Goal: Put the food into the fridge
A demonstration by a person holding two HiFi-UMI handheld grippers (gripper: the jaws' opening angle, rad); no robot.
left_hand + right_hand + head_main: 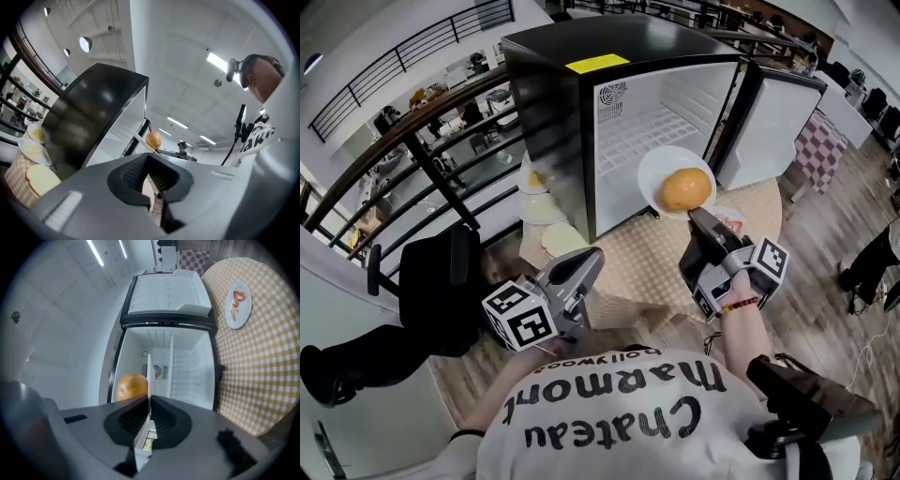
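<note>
A black mini fridge stands on the checked table with its door swung open to the right. My right gripper is shut on the rim of a white plate carrying a round orange food, held just in front of the fridge opening. The right gripper view shows the plate edge between the jaws, the orange food to its left and the white fridge interior ahead. My left gripper hangs shut and empty near the table's front left edge.
A small plate with red food lies on the table right of the fridge. Stacked plates and a bread slice sit left of the fridge. A black chair and a railing are at the left.
</note>
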